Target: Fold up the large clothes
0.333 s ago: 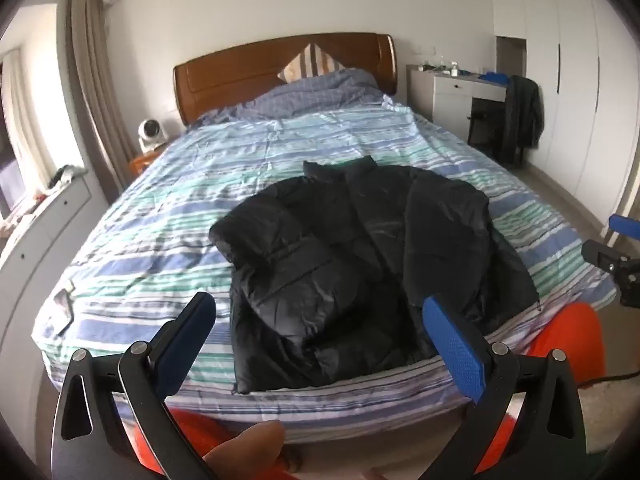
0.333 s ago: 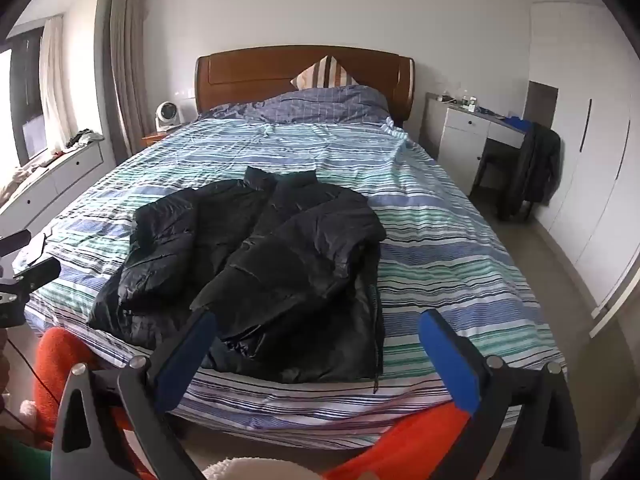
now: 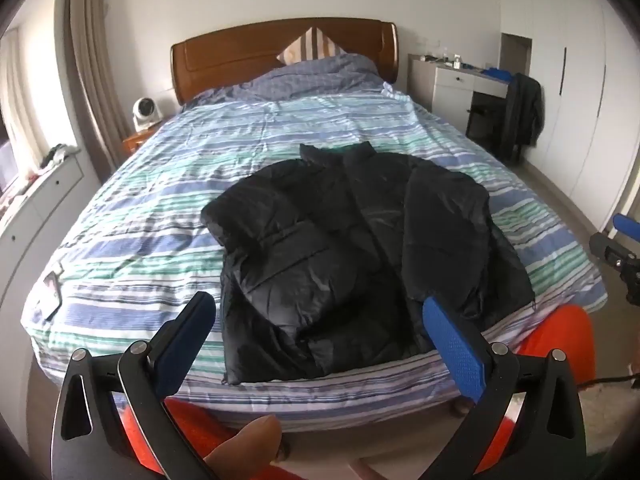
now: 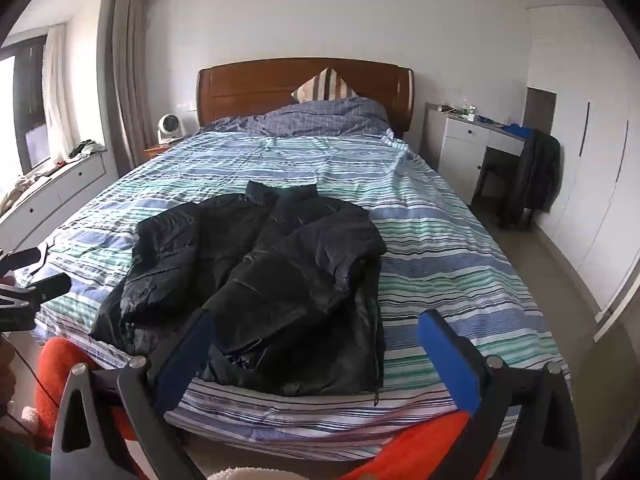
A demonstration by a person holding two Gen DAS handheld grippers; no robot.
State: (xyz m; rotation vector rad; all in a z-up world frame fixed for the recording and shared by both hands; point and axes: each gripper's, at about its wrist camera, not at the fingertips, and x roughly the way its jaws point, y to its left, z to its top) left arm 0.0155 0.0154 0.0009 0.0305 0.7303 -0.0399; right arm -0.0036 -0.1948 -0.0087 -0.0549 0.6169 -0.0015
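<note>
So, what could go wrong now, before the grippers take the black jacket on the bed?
The black puffer jacket lies near the foot edge of the bed, so a pull toward the person could drag it off. Its fabric looks smooth and thick, so the open left gripper and right gripper may slip or pinch only the top layer.

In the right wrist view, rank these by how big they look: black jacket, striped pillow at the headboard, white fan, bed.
1. bed
2. black jacket
3. striped pillow
4. white fan

Pillow and fan sit farther back, and the pillow is partly hidden, so only their apparent size counts.
</note>
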